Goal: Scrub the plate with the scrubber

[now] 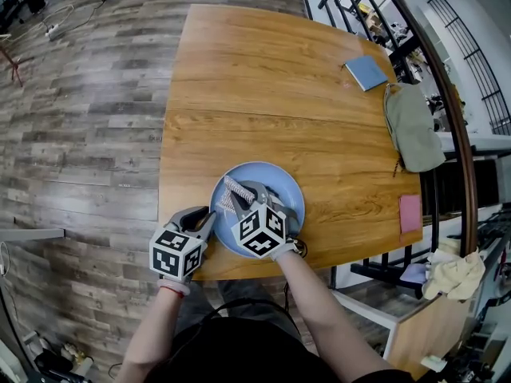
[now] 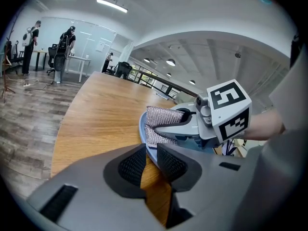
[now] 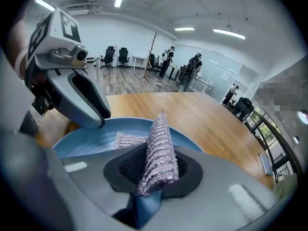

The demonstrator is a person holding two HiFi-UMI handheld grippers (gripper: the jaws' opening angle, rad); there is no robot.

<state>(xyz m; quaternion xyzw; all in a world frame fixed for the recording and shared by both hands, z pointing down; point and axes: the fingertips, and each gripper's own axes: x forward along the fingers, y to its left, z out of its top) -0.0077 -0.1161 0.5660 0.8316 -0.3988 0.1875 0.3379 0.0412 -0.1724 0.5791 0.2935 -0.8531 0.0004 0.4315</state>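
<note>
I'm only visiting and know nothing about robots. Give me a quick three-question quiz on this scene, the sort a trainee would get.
1. True or false: the right tongs are clamped on the silver scrubber.
2. What do the left tongs grip? A) the scrubber B) the rim of the blue plate C) nothing
3. Fill in: the plate rests on a wooden ____.
Key: 1 true; 2 B; 3 table.

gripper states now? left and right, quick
Left gripper: closed on the rim of the plate.
Right gripper: closed on the scrubber, over the plate.
</note>
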